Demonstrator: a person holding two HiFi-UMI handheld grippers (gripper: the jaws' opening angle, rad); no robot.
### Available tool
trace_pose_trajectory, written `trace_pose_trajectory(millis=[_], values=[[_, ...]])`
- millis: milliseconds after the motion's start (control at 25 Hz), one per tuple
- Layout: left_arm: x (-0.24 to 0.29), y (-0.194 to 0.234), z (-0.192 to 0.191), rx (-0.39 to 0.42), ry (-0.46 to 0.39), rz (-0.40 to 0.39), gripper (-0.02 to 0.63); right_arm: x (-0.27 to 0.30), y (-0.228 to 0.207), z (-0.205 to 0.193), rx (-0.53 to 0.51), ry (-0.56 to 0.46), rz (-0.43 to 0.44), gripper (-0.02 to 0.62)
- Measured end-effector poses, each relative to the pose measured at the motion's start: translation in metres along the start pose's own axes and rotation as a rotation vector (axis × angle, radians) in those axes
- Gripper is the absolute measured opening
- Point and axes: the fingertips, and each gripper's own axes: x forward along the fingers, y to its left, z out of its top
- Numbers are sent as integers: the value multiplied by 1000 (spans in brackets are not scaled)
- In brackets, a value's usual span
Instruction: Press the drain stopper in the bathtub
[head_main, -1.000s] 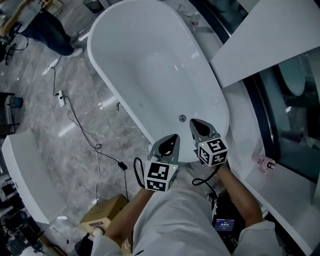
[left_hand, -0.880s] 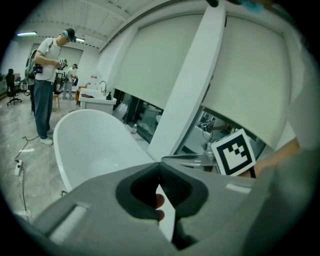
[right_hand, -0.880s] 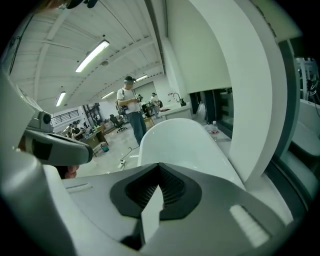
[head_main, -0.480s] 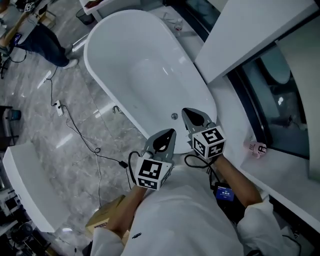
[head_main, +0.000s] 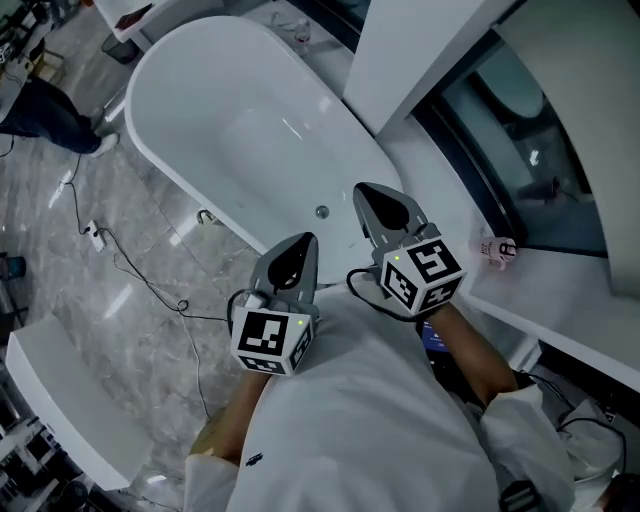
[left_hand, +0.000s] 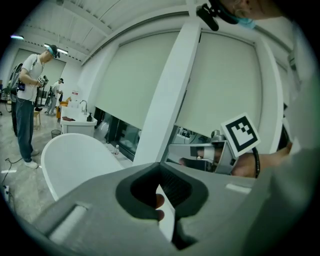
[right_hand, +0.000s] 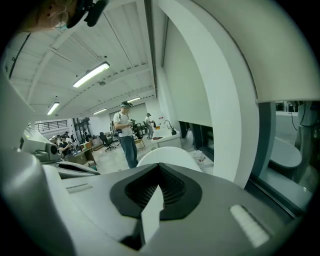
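Observation:
The white oval bathtub (head_main: 240, 130) runs from upper left to centre in the head view. Its small round drain stopper (head_main: 322, 212) sits on the tub floor near the near end. My right gripper (head_main: 363, 192) is shut and hangs over the tub's near rim, just right of the stopper and apart from it. My left gripper (head_main: 305, 243) is also shut, held over the near rim below the stopper. Neither holds anything. The left gripper view shows its shut jaws (left_hand: 162, 167), the tub (left_hand: 75, 155) and the right gripper (left_hand: 200, 156). The right gripper view shows its shut jaws (right_hand: 160, 172).
A white column (head_main: 420, 60) and a glass wall stand right of the tub. On the white ledge (head_main: 560, 300) lies a small pink item (head_main: 497, 248). Cables (head_main: 130, 270) trail over the marble floor. A person (head_main: 45, 115) stands at far left, beyond a white bench (head_main: 60, 390).
The head view has swung, so the tub now sits further up and left. Both grippers stay shut near the tub's near end; the left one has dropped lower and left.

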Motion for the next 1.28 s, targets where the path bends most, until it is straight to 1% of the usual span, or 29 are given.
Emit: trace_pose_trajectory(millis=[120,200,320,400,480,520,600,720,920,1120,1280], values=[[-6,-4,9,30,-2,-12,-2,-13,15,9,3,-35,-35,3],[-10,-6,16,51,-7,-19,-2,-20,26,13,-16,-63,-62,3],[-13,-10,23,73,-7,-28,-2,-33,35,25,-82,-121,-124,3],[-17,-12,27,94,-5,-30,-2,-41,43,39,-131,-195,-165,3],[-21,-15,32,111,-23,-20,-2,-49,51,50,-147,-279,-208,3],[-23,-17,36,114,-41,-10,-2,-53,54,51,-150,-301,-226,3],[-26,-17,39,122,-70,17,-2,-58,60,44,-146,-306,-241,3],[-33,-8,36,143,-93,48,-2,-60,73,29,-123,-277,-211,3],[-38,2,24,100,-93,69,-2,-69,87,24,-145,-287,-158,3],[-40,1,19,97,-83,90,-2,-64,97,12,-168,-225,-102,-2],[-42,2,20,102,-85,104,-2,-56,101,10,-144,-210,-58,-2]])
